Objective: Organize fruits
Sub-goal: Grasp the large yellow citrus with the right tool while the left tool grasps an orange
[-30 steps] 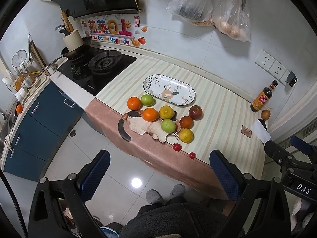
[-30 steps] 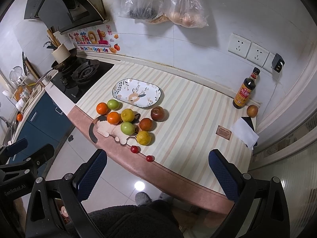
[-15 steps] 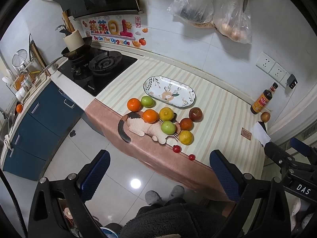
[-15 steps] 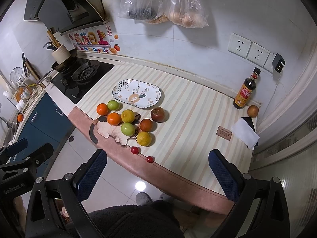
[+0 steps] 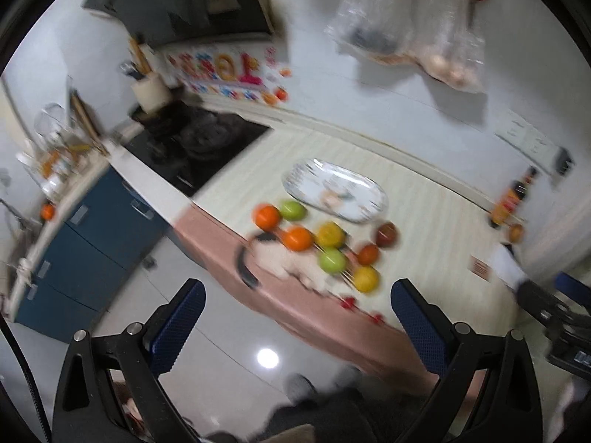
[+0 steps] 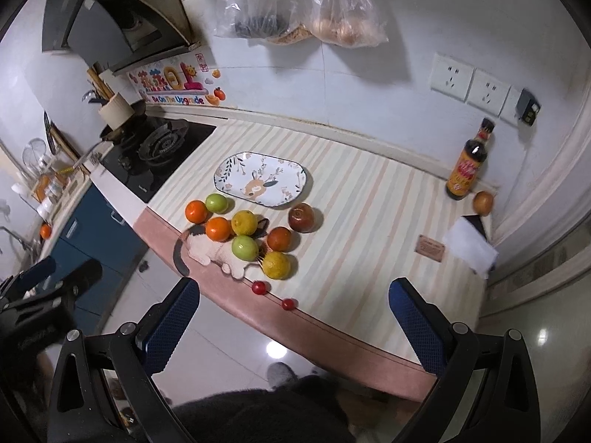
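Note:
Several fruits lie in a cluster on the striped counter: oranges (image 6: 196, 211), green apples (image 6: 244, 247), yellow citrus (image 6: 244, 222), a dark red apple (image 6: 301, 217) and two small red tomatoes (image 6: 259, 287) near the front edge. An empty oval patterned plate (image 6: 260, 178) sits just behind them. It also shows in the blurred left wrist view (image 5: 334, 195) with the fruit cluster (image 5: 330, 234). My left gripper (image 5: 297, 323) and right gripper (image 6: 293, 319) are both open and empty, held off the counter's front edge above the floor.
A gas stove (image 6: 159, 147) stands left of the counter. A sauce bottle (image 6: 468, 164), a brown fruit (image 6: 483, 202) and a white tissue (image 6: 469, 249) are at the right end. Plastic bags (image 6: 303, 3) hang on the wall. Blue cabinets (image 6: 92, 229) lie below left.
Both grippers have moved closer to the counter, so the fruits look larger. The left wrist view is now motion-blurred. Nothing on the counter has moved.

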Tool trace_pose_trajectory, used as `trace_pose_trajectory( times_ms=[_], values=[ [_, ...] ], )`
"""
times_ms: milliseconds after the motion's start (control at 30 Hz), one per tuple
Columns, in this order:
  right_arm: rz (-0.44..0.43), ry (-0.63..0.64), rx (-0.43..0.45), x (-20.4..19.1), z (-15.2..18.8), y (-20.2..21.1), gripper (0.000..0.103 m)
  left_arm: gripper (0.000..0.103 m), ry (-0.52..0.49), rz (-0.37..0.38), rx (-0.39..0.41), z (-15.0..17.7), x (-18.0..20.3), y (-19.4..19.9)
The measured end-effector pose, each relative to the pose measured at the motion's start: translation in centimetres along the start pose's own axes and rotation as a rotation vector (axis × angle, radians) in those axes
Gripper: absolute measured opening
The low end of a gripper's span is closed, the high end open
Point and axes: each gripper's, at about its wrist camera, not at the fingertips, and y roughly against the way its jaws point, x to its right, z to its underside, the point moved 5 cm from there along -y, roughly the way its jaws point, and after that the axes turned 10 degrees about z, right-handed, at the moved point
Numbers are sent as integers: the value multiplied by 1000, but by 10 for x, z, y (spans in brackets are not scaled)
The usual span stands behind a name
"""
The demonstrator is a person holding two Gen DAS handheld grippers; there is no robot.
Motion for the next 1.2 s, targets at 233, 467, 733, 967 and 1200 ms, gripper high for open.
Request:
trace_pose_trajectory(
  times_ms=[233,467,733,967,1200],
  values=[
    [-86,-37,-143,-18,3,-144,103,103,16,-229,-3,-10,-43,-75],
    [-140,-125,-405,-43,37,-303,96,103,34,-254,-184,1,-85,-164],
    [-134,-192,-513,-81,63,-376,75,101,-24,-65,-355,-7,-98,-268],
    [-25,-218,-540,-93,71,-377,62,97,-222,96,-472,-13,-77,-335],
    [21,-280,-565,-90,80,-378,63,86,-393,188,-550,-7,-53,-375]
  ],
)
